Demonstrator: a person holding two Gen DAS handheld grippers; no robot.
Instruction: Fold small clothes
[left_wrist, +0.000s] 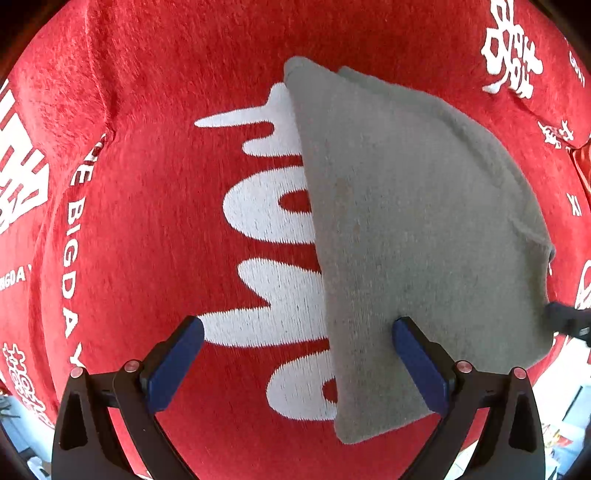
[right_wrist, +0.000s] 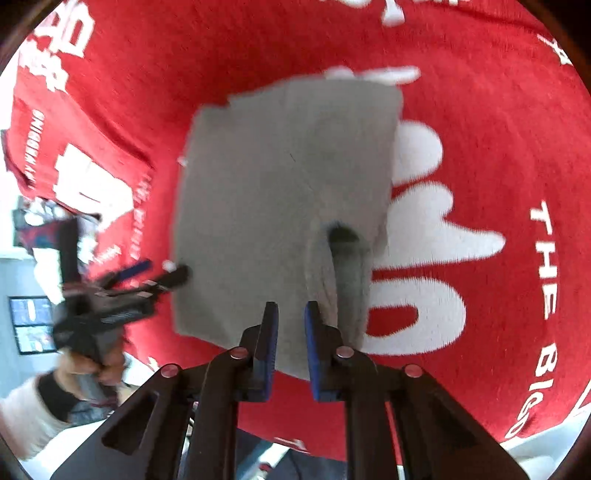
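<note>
"THE BIG DAY" on red cloth

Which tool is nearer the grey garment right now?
Too close to call. The left tool hangs open over the grey garment, straddling its long edge. The right tool is over its near edge, jaws narrow, no fabric visibly pinched.

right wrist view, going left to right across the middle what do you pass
left gripper in the person's hand → grey garment → big white lettering on the red cloth → small white text
</note>
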